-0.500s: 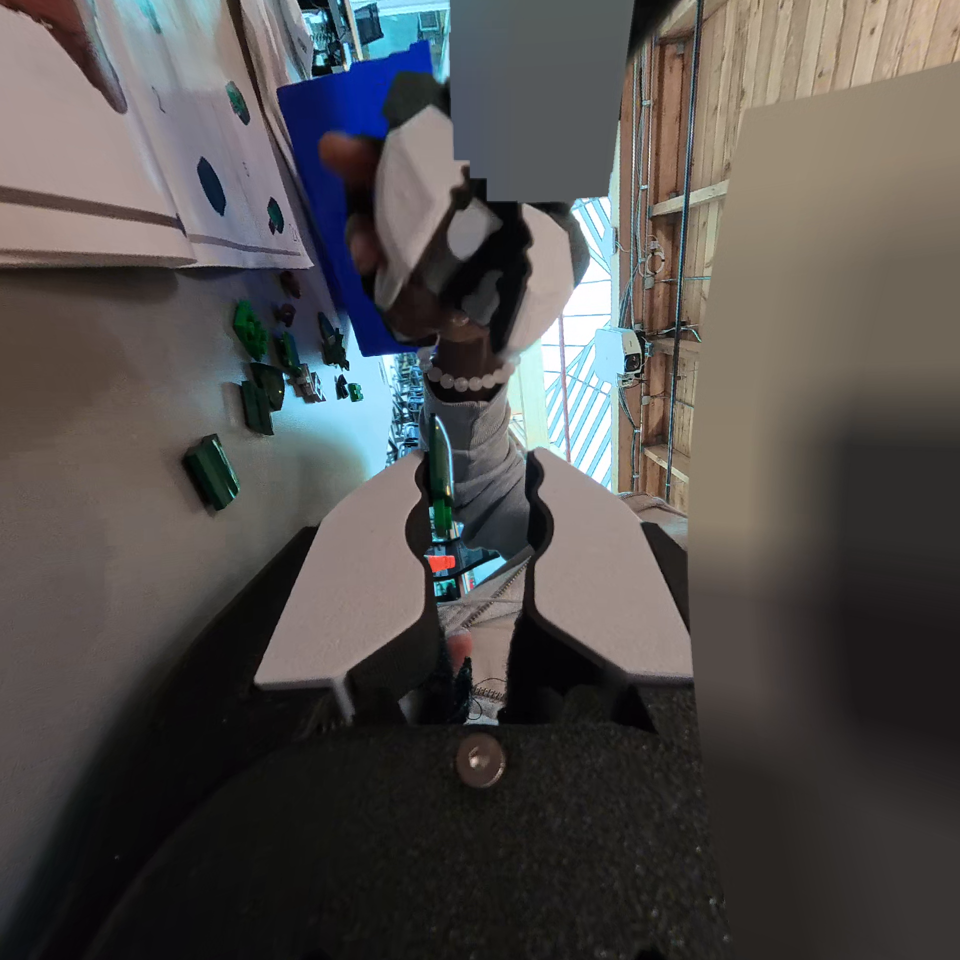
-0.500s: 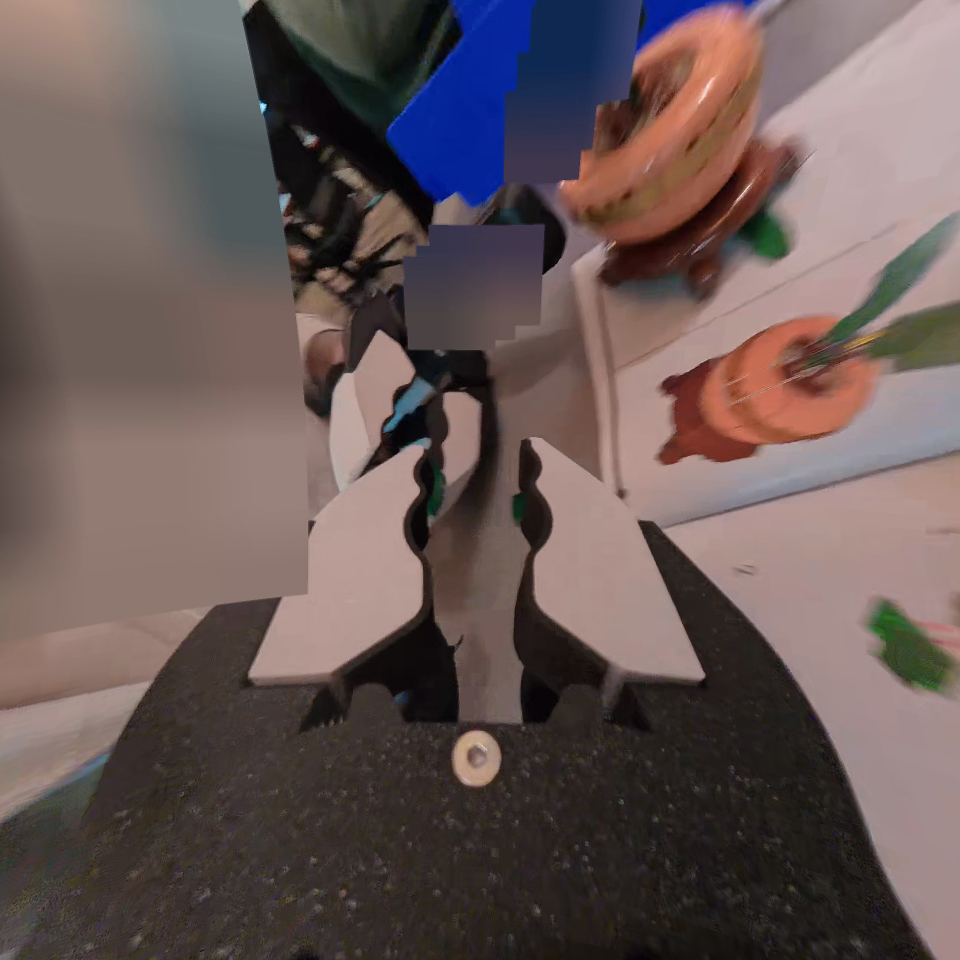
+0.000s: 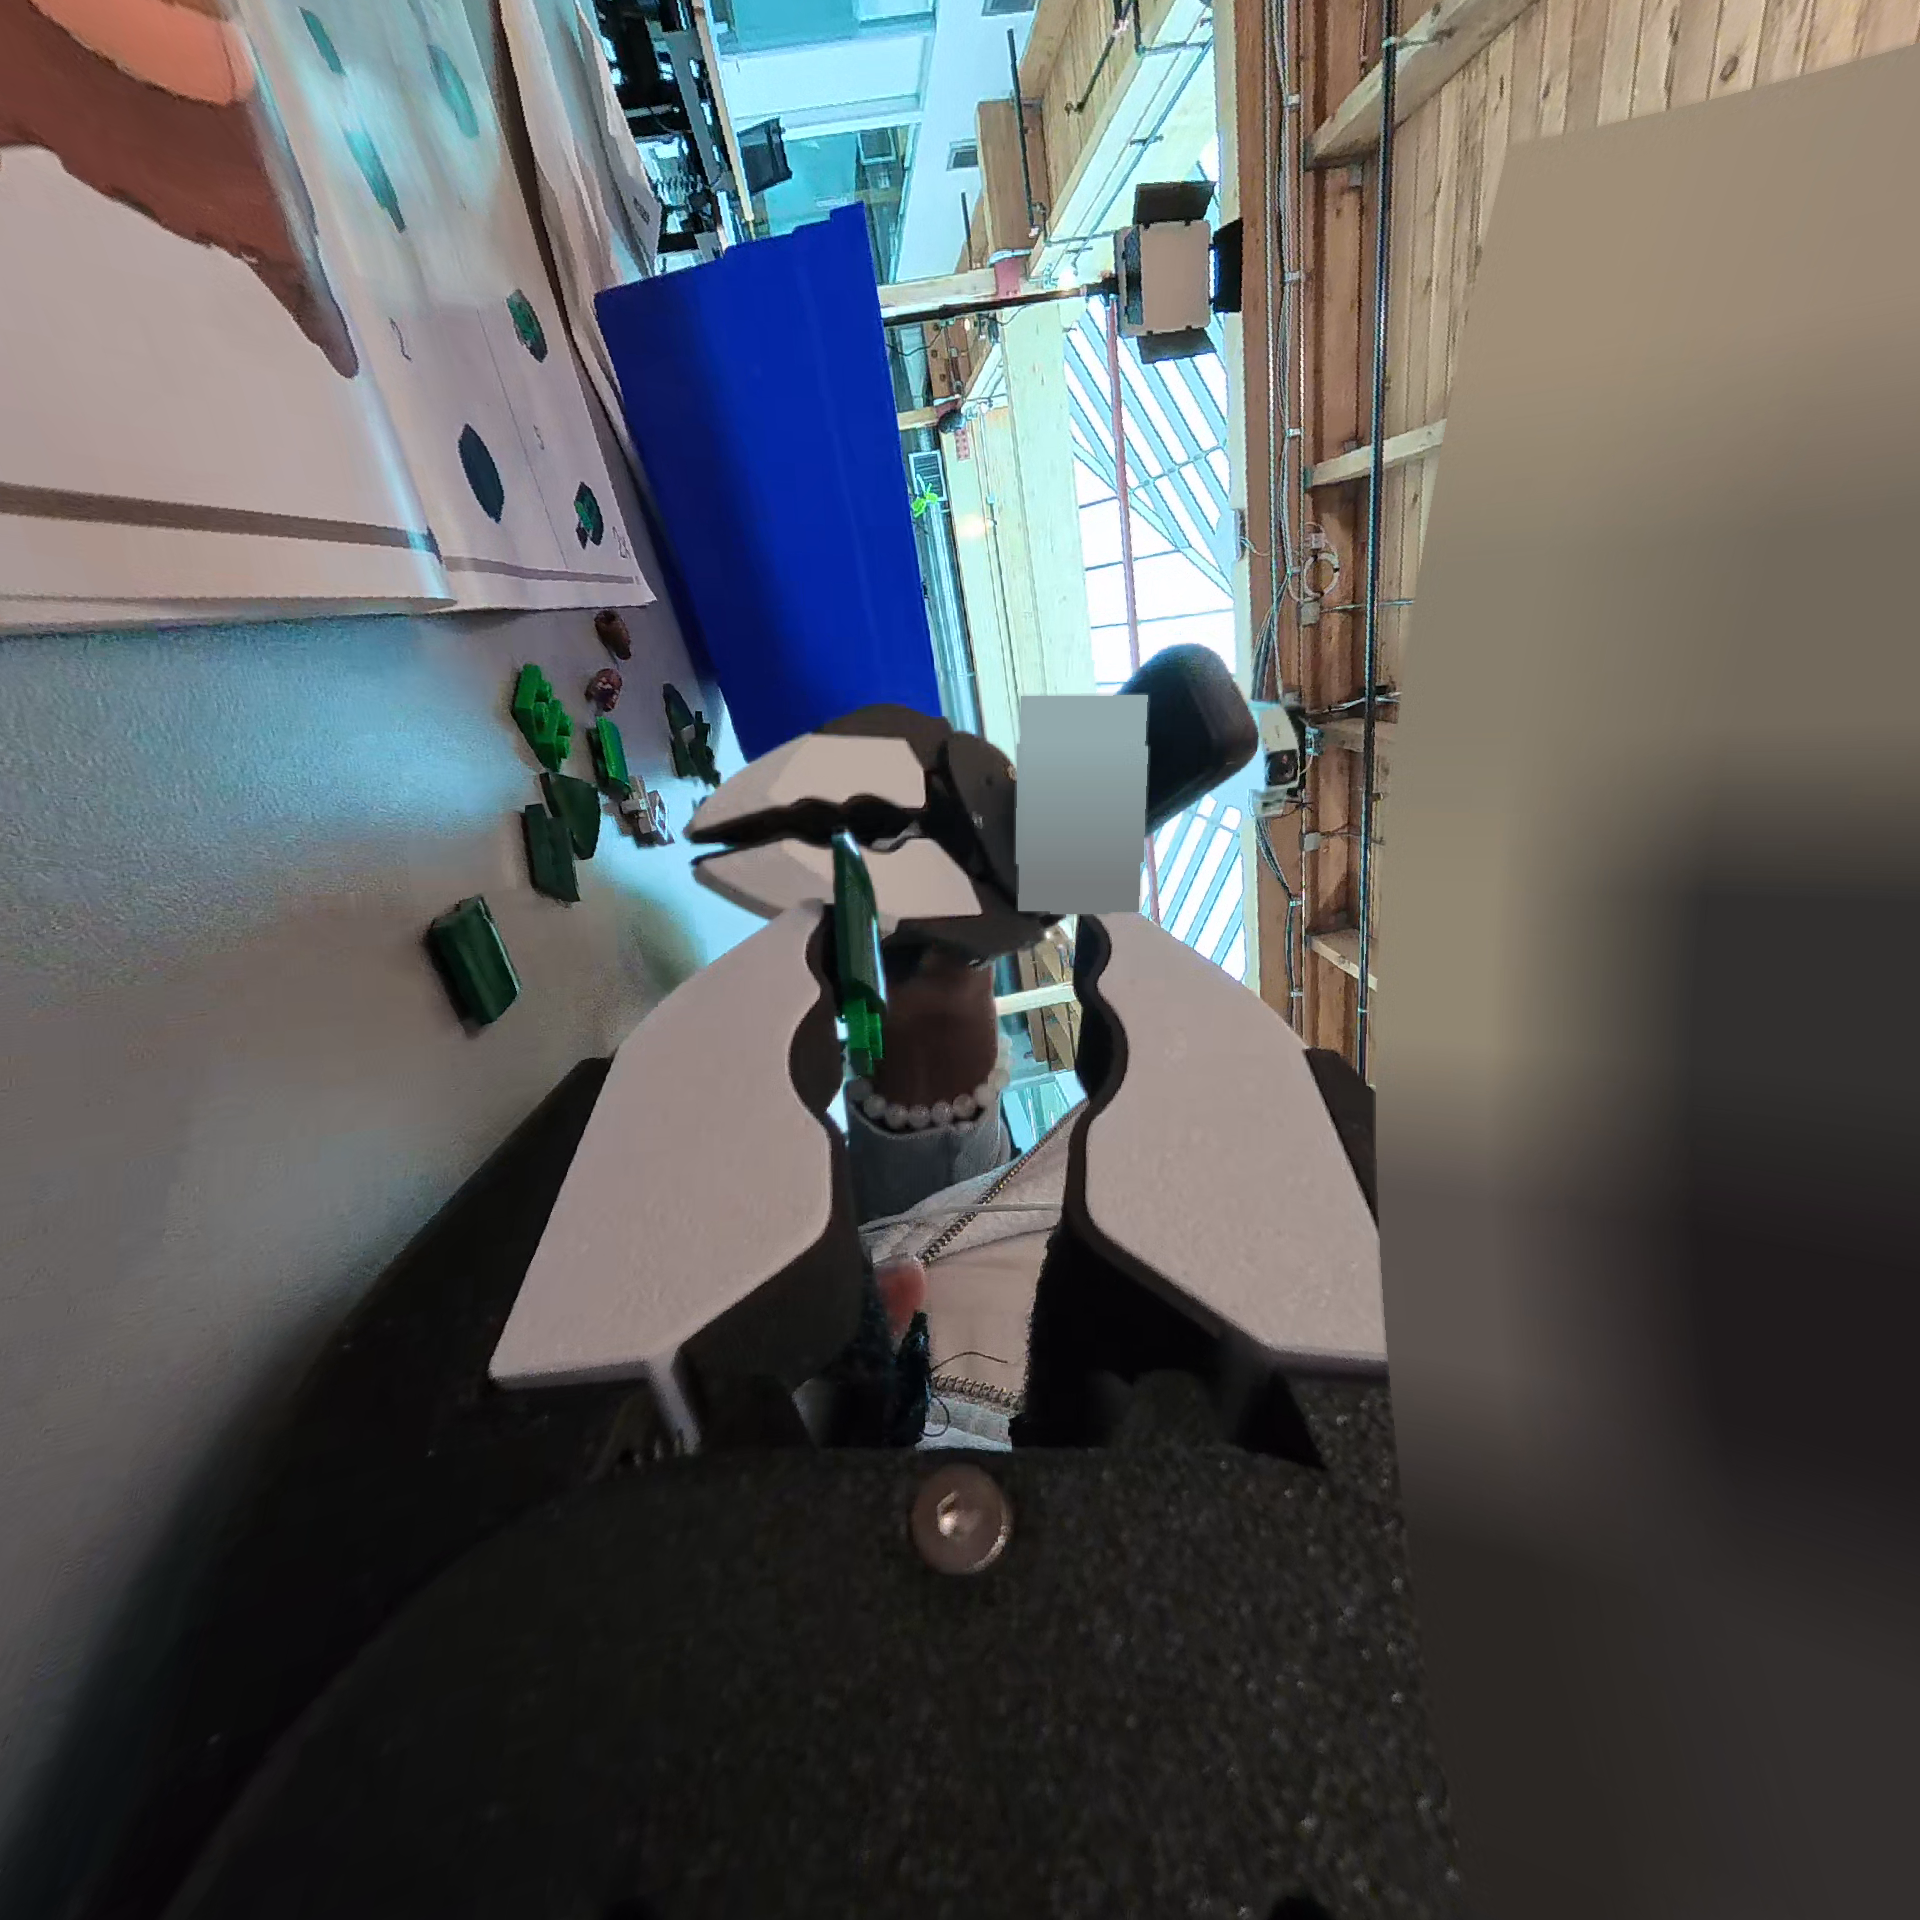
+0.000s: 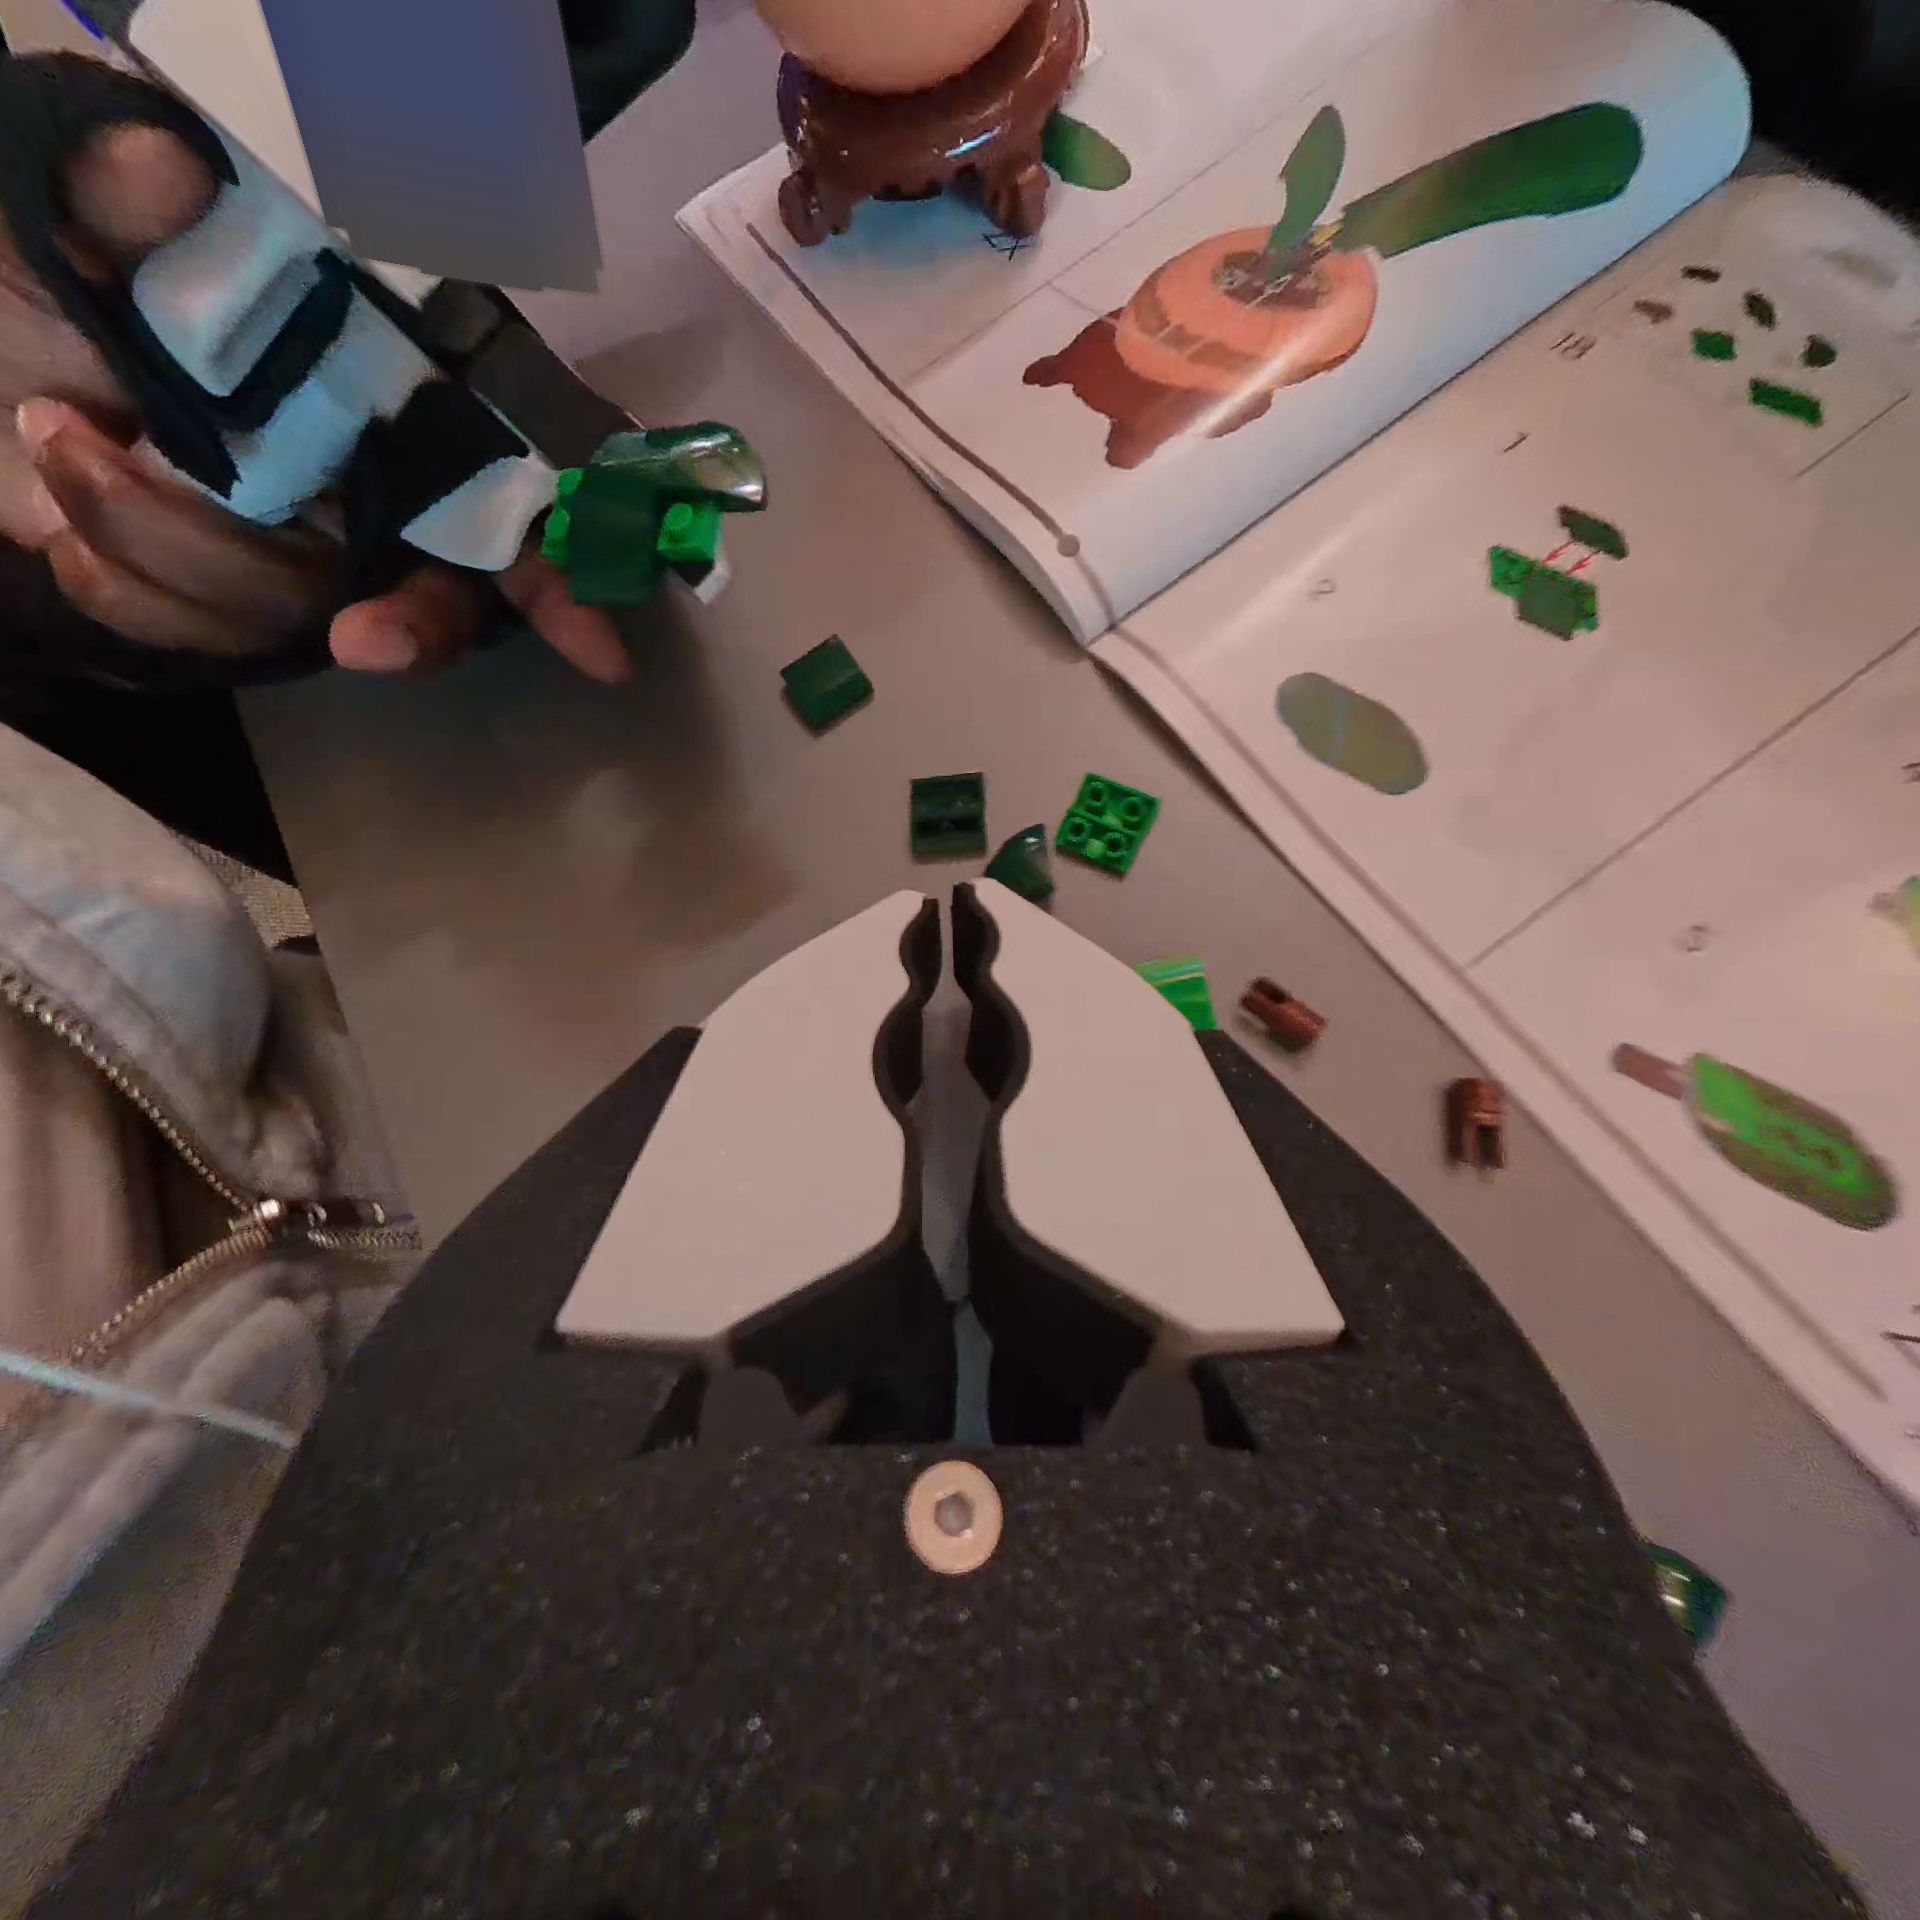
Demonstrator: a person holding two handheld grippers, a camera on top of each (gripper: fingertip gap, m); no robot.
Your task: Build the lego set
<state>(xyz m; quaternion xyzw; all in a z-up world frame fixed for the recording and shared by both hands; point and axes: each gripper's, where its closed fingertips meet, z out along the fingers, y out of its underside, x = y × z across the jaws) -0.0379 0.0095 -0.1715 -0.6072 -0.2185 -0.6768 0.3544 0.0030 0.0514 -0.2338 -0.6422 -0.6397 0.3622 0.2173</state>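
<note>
Left tongs [image 4: 582, 540] grip a small green leaf build [image 4: 644, 520] above the surface [image 4: 520, 831]. Right tongs [image 4: 945, 904], nearly closed, are empty. Near the booklet [image 4: 1299, 644], loose green bricks [image 4: 1107, 816] remain; most building seems left.

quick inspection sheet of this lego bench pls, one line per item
surface: grey table, no spills seen
job's things: green leaf assembly at the left tool's tips, off the table; loose green bricks and brown pieces lie on the table; open instruction booklet with a brown and orange pot model standing on it
clutter: nothing seen
grippers: left tool jaws apart in its own view, grip on the assembly unclear; right tool nearly shut, empty, pointed toward the loose bricks
cables: wiring along the wooden wall, none seen on the table
surroundings: blue panel at the table's far end; person's grey zipped jacket close by
</note>
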